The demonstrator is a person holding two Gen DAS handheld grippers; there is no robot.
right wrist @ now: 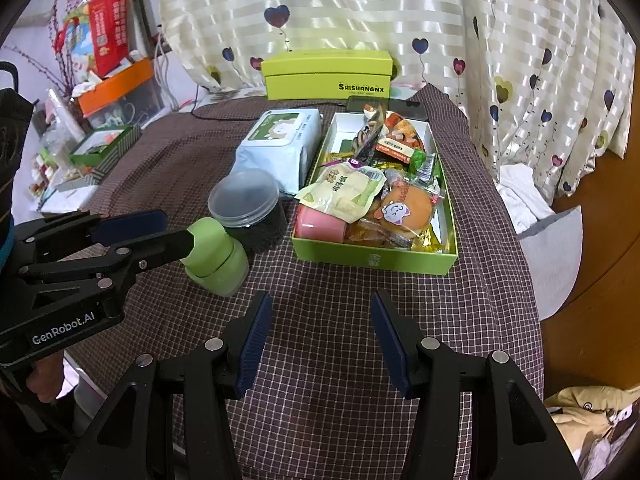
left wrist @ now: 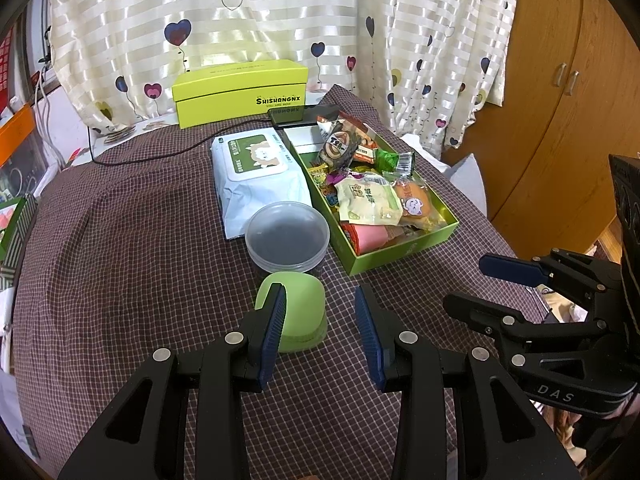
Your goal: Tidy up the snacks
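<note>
1. Starting at the left, we see our left gripper (left wrist: 320,332) with its jaws parted and nothing between the pads, hanging just beside the green container (left wrist: 294,312) on the checked tablecloth (left wrist: 120,280).
2. Behind that stand a clear lidded tub (left wrist: 287,236) and a wipes pack (left wrist: 256,172).
3. Further right, the open green box (left wrist: 400,252) holds the snack packets (left wrist: 368,200), piled loosely, with a pink cup (right wrist: 320,222) at its near corner.
4. Our right gripper (right wrist: 316,344) is released too, empty above bare cloth before the box.
</note>
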